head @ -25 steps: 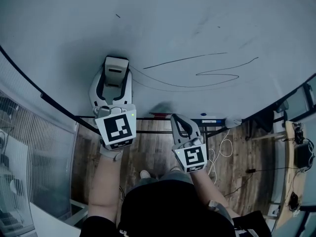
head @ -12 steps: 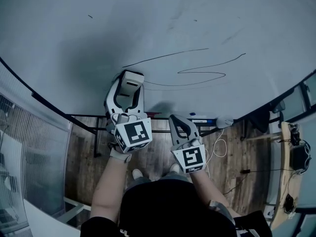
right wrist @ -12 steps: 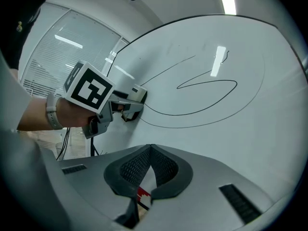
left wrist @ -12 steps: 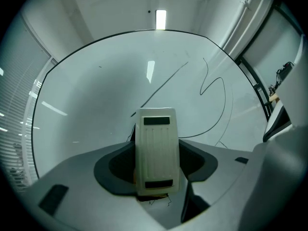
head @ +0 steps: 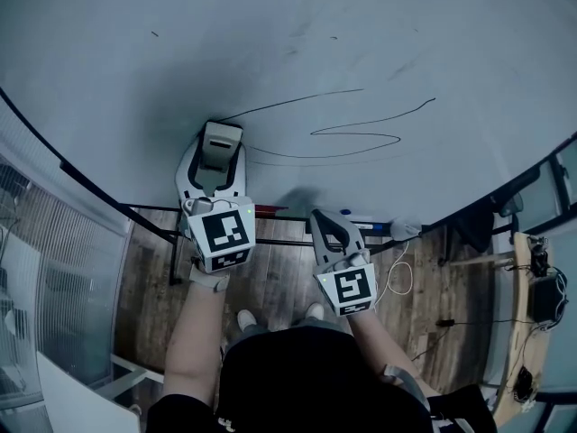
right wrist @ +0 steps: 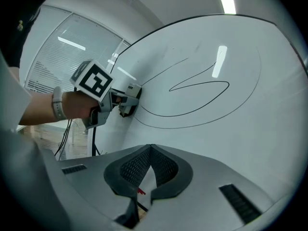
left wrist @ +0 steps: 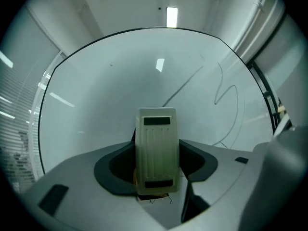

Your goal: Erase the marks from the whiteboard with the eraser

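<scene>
The whiteboard (head: 297, 52) fills the top of the head view. Thin black marks (head: 361, 124) run across it: a long stroke, a narrow loop and a wide curve below. My left gripper (head: 217, 156) is shut on a beige eraser (head: 221, 139), which rests against the board at the left ends of the marks. In the left gripper view the eraser (left wrist: 156, 143) stands upright between the jaws, with the marks (left wrist: 226, 90) to its right. My right gripper (head: 323, 217) hangs below the board's edge, shut and empty. The right gripper view shows its jaws (right wrist: 150, 153) touching, and the marks (right wrist: 202, 88) ahead.
A ledge under the board carries a red marker (head: 270, 211), a blue marker (head: 370, 226) and a pale lump (head: 406, 230). A black stand frame (head: 153, 233) and white cables (head: 401, 273) sit over the wooden floor. A ribbed glass wall (head: 54, 278) stands at the left.
The left gripper, with the eraser in it, has moved right from beside the marks onto their left ends. The right gripper has stayed where it was.
</scene>
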The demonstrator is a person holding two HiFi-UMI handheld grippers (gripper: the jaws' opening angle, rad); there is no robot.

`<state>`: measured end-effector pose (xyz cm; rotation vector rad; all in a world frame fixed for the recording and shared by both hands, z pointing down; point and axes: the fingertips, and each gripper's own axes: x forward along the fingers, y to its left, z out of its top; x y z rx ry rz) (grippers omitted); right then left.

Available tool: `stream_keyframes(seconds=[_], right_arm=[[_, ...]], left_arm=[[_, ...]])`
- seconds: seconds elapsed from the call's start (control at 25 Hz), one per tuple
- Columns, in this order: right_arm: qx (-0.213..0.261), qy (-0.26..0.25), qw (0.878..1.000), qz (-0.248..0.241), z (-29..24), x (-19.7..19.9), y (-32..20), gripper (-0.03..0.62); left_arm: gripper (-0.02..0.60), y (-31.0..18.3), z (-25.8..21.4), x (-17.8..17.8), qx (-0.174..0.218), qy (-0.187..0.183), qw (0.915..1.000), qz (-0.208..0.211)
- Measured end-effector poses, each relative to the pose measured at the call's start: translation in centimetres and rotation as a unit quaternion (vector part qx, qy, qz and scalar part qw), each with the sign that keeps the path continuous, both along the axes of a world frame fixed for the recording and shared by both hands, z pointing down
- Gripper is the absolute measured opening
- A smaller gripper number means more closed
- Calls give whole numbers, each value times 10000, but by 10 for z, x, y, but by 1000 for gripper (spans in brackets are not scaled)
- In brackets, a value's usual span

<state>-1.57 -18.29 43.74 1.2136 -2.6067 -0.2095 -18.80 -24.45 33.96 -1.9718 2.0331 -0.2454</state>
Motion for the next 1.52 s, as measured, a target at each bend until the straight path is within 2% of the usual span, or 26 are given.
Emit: stream_keyframes(seconds=[0.16,0.32,0.76,0.88,1.16,1.24,1.36,1.52], right_arm=[[90,49,9998,-147,-4,-3,5,26],[72,-9,9999,-153,-6,-1,6,26],[83,-46,9999,-141,-5,32,2,26],[46,-70,9998,-166,-4,40,-1,26],[44,-52,9993,-378,-2,50,-11,26],[48,-39,9990,-433,-3,53,-14,26],[72,-58,9989,-464,-6,59,-17,26],[122,-105,9988,-471,-10,68,-15,26]], left_arm=[[264,2,-29,-22,64,549,9985,13],[264,2,-44,-21,214,1078,9938,142],[258,2,-47,-14,312,1474,9880,-335],[258,2,-45,-14,331,1784,9827,-357],[258,4,-41,-12,536,2618,9631,-322],[259,2,-47,3,596,2675,9617,-86],[261,-2,-64,40,644,2518,9654,215],[262,-6,-83,78,695,2352,9690,301]])
